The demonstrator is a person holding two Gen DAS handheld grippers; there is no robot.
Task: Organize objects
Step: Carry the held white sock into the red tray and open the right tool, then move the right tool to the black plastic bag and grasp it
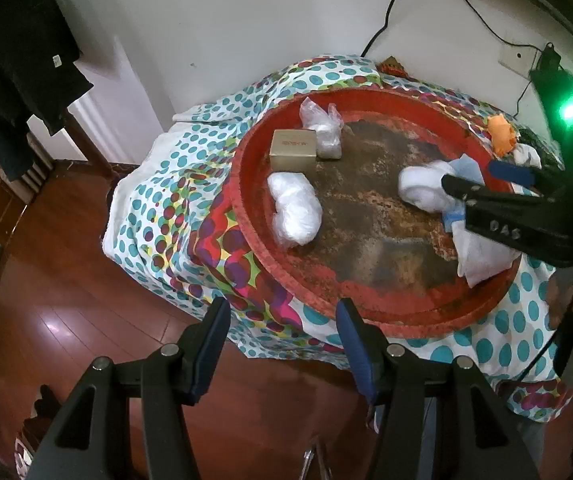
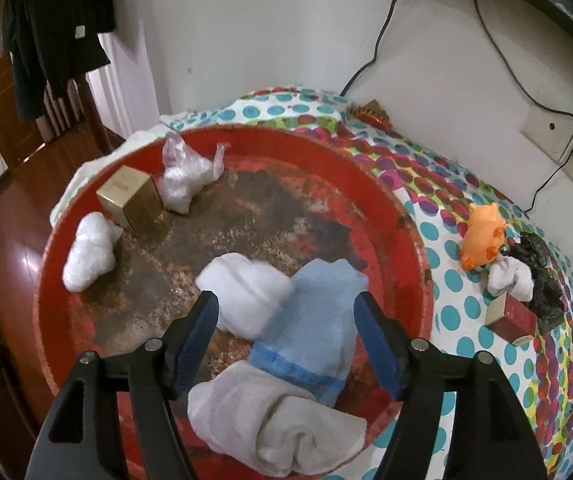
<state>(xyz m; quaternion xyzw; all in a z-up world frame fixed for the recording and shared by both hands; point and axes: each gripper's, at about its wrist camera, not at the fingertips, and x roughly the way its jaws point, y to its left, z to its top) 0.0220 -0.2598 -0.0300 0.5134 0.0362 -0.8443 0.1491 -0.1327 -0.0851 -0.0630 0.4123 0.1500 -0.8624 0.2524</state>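
A round red tray [image 1: 286, 264] [image 2: 406, 240] lies on a table under a dotted cloth [image 1: 158, 184]. Along its far left are a gold box [image 1: 292, 154] [image 2: 132, 196], a clear bag of white stuff [image 1: 324, 128] [image 2: 184, 180] and a white wrapped bundle [image 1: 294, 212] [image 2: 90, 252]. A white sock ball [image 2: 246, 292], a blue and white sock [image 2: 318, 332] and a rolled white cloth [image 2: 278, 420] lie at the near right. My right gripper [image 2: 288, 300] [image 1: 470, 174] is open astride the socks, its pads not pressing them. My left gripper [image 1: 282, 308] hangs open and empty over the tray's near left rim.
On the cloth right of the tray lie an orange toy [image 2: 482, 232], a knotted white sock [image 2: 510, 278], a black bag [image 2: 542, 276] and a small red box [image 2: 512, 318]. Cables run down the white wall to a socket [image 2: 546, 132]. Wooden floor [image 1: 66, 300] lies left.
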